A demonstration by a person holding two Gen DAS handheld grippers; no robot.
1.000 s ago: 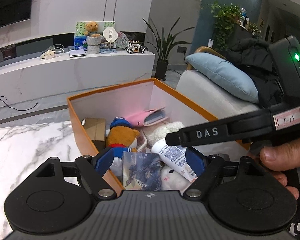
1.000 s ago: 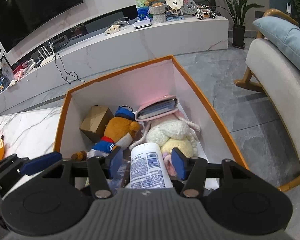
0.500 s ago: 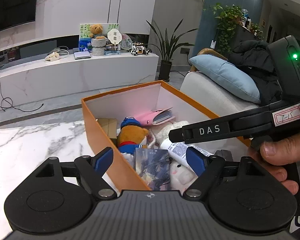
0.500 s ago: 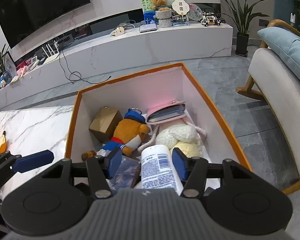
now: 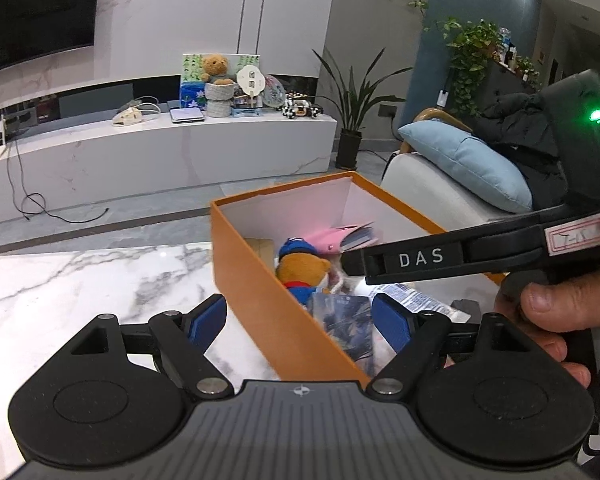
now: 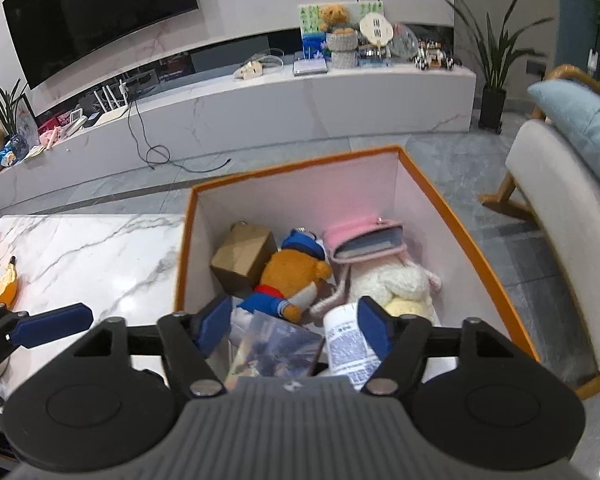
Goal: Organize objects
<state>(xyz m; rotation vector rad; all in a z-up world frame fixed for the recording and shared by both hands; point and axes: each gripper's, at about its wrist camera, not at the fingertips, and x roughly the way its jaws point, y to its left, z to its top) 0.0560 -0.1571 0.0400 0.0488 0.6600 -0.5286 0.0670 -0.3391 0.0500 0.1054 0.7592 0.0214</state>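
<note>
Both your left gripper (image 5: 298, 322) and right gripper (image 6: 294, 326) hang open, empty — the box (image 6: 460, 236) ahead looks packed; next, seek leftovers.

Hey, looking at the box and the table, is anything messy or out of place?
Inside the box the bear, carton, tube and pink wallet lie heaped at angles. At the table's left edge sits what looks like orange peel.

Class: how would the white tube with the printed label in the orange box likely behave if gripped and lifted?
The white tube looks round and smooth, so it may slip or roll. It probably dents under tight fingers. It lies loosely on the soft toys, so it may shift when nudged.
</note>
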